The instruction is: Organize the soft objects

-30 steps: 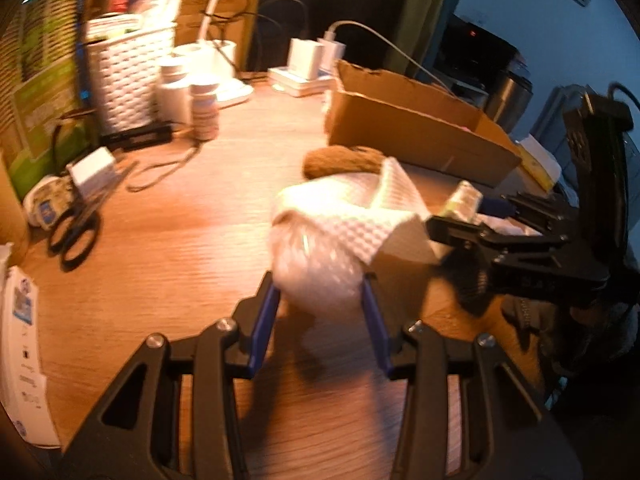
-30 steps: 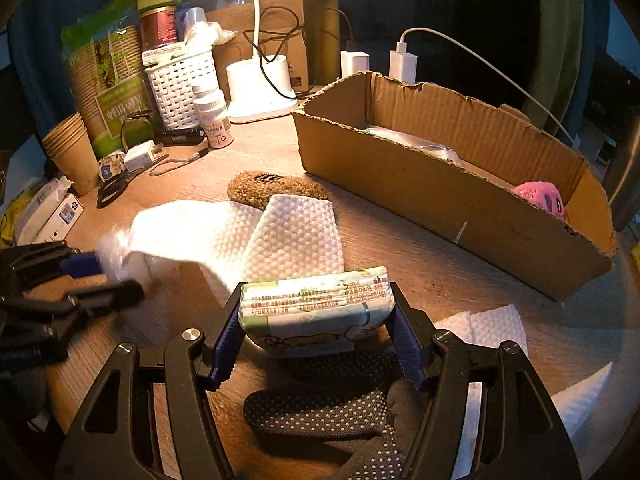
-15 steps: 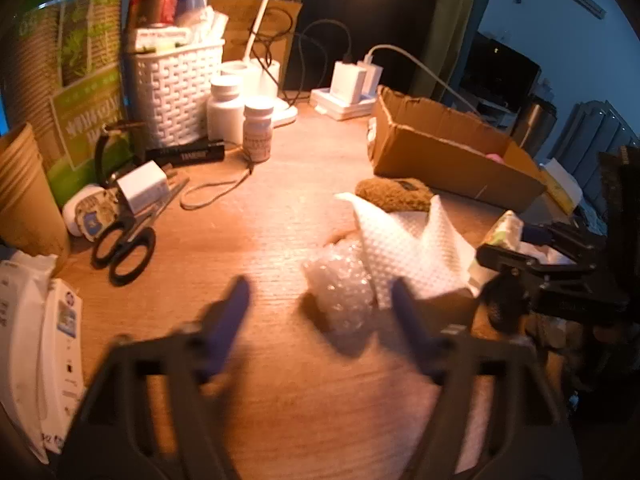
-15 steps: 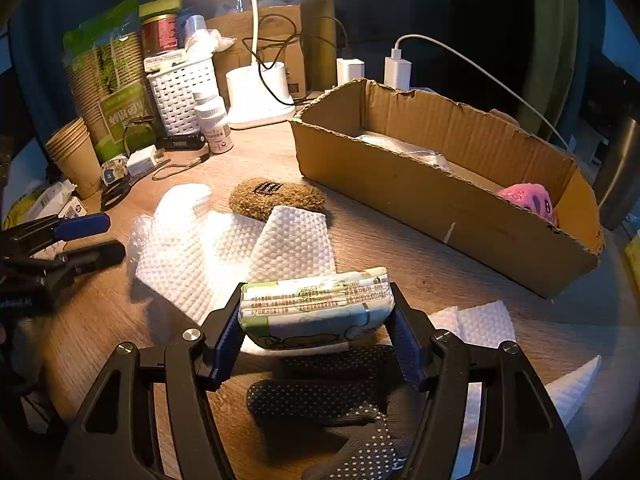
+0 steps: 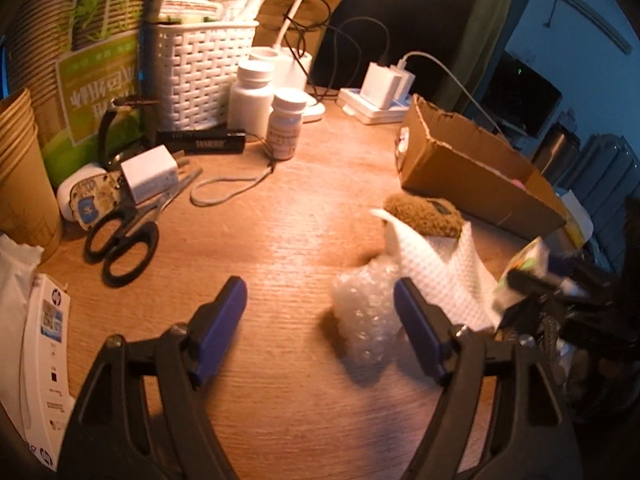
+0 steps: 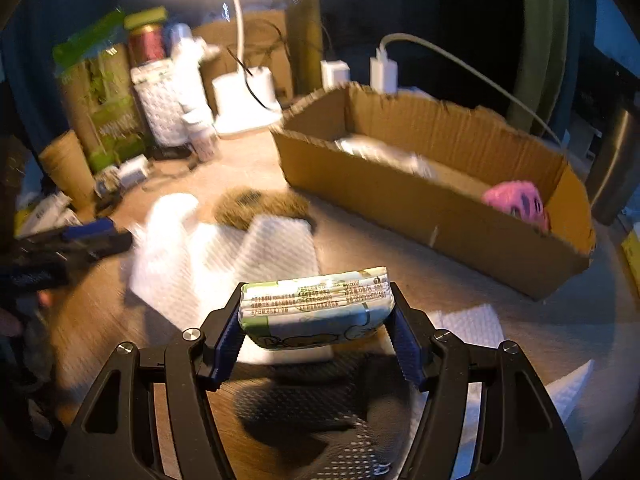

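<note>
- Tissue pack (image 6: 316,307), green-and-white, sits clamped between the right gripper (image 6: 316,344) fingers, lifted clear of the surface (image 5: 280,240), low centre of the right wrist view.
- Left gripper (image 5: 320,320) fingers spread wide; they have just been opening. Nothing is pressed between them. Crumpled bubble wrap (image 5: 366,320) lies on the surface against the inner side of the right-hand finger, lower centre of the left wrist view.
- Cardboard box (image 6: 440,216), upper right of the right wrist view, looks like the place for soft things: it already holds a pink plush toy (image 6: 516,200) at its right end and a pale wrapped item (image 6: 380,152) toward its left, too blurred to name.
- Step in hand, as judged: carry the tissue pack over the box wall. Best lifted above the ragged rim, set down in the bare middle stretch, released only once it rests flat.
- Still out on the surface: one brown fuzzy item (image 6: 256,208), one white embossed paper towel (image 6: 240,264) centre frame, another paper towel (image 6: 476,324) lower right, a dark dotted glove (image 6: 320,412) under the right gripper.
- Count of clutter in the left wrist view: two white pill bottles (image 5: 285,122), one pair of scissors (image 5: 124,236), one woven basket (image 5: 200,76).
</note>
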Tool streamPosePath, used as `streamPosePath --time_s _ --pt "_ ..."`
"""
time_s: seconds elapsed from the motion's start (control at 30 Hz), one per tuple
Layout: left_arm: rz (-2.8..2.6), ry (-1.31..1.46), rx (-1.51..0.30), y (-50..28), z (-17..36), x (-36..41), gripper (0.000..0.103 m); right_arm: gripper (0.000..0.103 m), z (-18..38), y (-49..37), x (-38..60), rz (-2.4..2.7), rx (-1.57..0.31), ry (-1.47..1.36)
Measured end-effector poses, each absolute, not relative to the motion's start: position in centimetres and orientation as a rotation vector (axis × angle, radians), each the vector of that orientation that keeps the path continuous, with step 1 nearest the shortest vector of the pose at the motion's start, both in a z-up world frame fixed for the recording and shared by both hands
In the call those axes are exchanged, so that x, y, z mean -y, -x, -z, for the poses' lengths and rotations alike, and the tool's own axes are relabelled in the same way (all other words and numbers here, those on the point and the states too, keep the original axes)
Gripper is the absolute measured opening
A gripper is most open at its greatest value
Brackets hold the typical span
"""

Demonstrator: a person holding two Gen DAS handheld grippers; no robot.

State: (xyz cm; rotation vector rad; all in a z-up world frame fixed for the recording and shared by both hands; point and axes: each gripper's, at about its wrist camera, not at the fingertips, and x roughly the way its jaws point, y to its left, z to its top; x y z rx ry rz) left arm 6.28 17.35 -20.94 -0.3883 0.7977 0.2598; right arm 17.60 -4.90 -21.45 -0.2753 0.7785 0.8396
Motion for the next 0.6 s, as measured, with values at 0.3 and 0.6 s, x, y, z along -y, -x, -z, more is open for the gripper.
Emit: streamPosePath --time_s 0.3,0.6 --pt "-0.235 0.364 -0.819 -7.3 21.3 -16.4 0.077 0.068 21.8 -15.9 0.2 -0.972 -0.784 0.315" --pt "-0.169 0.302 -0.849 -8.8 21.8 -14.1 0.076 0.068 23.6 -17.9 1.9 -0.853 -0.829 0.355"
